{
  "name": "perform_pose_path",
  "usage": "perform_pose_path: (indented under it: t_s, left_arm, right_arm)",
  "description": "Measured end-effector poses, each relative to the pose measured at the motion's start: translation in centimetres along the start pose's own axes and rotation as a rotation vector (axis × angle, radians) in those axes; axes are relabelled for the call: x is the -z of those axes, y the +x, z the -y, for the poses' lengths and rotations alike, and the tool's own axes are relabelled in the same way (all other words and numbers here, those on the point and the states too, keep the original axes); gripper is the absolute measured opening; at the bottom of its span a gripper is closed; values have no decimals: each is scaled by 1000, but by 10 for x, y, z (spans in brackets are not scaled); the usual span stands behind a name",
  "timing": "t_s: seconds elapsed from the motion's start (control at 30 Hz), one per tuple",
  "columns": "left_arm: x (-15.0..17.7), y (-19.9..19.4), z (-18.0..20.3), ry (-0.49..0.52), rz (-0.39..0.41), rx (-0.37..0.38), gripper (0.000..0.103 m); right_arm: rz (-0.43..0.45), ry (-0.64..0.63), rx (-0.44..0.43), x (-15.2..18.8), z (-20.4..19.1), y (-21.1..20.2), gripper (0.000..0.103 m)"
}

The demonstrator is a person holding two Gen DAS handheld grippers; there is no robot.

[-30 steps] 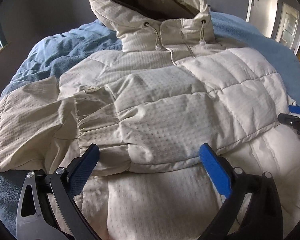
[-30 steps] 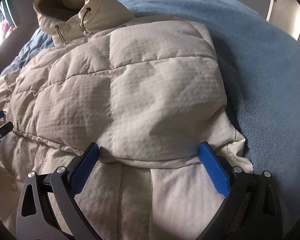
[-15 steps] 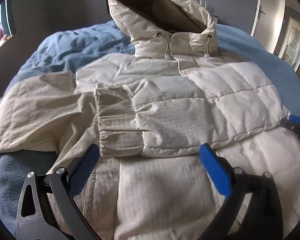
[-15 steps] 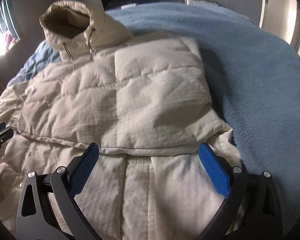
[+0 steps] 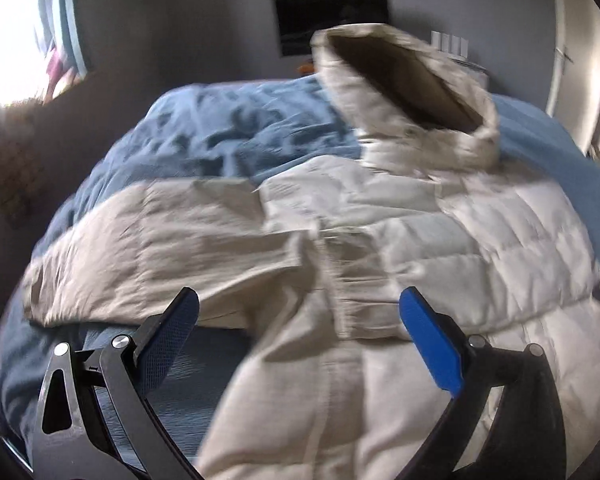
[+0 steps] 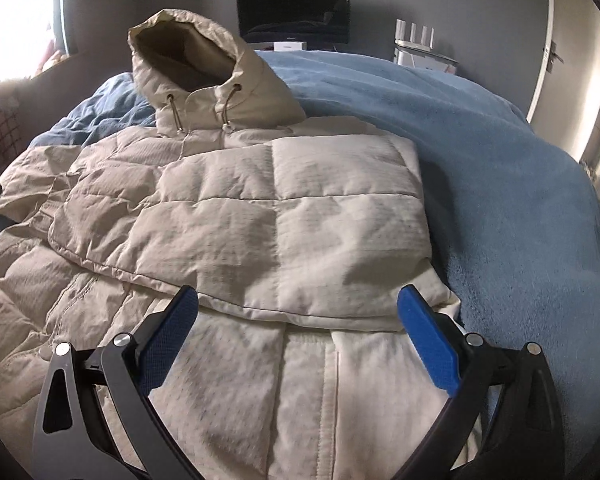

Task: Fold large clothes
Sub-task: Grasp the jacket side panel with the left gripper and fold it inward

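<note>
Jacket (image 6: 284, 216) lies spread on the bed (image 6: 500, 168), both your hand-held grippers (image 5: 298, 320) (image 6: 296, 320) released and empty. Careful: puffy padding may spring that folded sleeve (image 6: 236, 224) open again.

My left wrist view is smeared — the jacket (image 5: 380, 240) quilting blurs; its hem runs off the bottom edge in both views — unseen.
</note>
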State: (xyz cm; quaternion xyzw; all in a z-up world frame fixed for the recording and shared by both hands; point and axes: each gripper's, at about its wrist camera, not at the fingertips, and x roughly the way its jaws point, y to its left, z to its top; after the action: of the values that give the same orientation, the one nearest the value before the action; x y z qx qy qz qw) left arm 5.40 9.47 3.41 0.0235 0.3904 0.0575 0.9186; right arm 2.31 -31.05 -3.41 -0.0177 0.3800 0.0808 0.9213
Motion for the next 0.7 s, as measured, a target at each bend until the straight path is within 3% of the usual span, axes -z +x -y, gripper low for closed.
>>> perform_pose_path:
  t_s: [0.1, 0.17, 0.3, 0.37, 0.43, 0.53, 0.63, 0.7]
  left_arm:
    - [-2, 8, -37, -91, -66, 0, 96]
    - [0, 15, -65, -182, -112, 39, 96]
    - [10, 32, -122, -418, -185, 98, 96]
    - [16, 41, -147, -532, -206, 88, 96]
    - [17, 45, -161, -579, -203, 77, 96]
    - [16, 63, -173, -523, -203, -98, 96]
    - [23, 75, -187, -597, -176, -61, 97]
    - [22, 72, -195, -628, -106, -68, 96]
  right_arm:
    - [7, -15, 2, 1, -4, 0, 96]
    - [9, -21, 1, 1, -6, 2, 96]
    - [13, -29, -1, 0, -8, 4, 96]
    - [14, -32, -2, -1, -10, 6, 96]
    - [14, -37, -1, -1, -12, 7, 96]
    - [16, -45, -1, -2, -14, 9, 96]
    - [17, -48, -4, -3, -15, 11, 96]
    - [12, -48, -8, -4, -16, 13, 96]
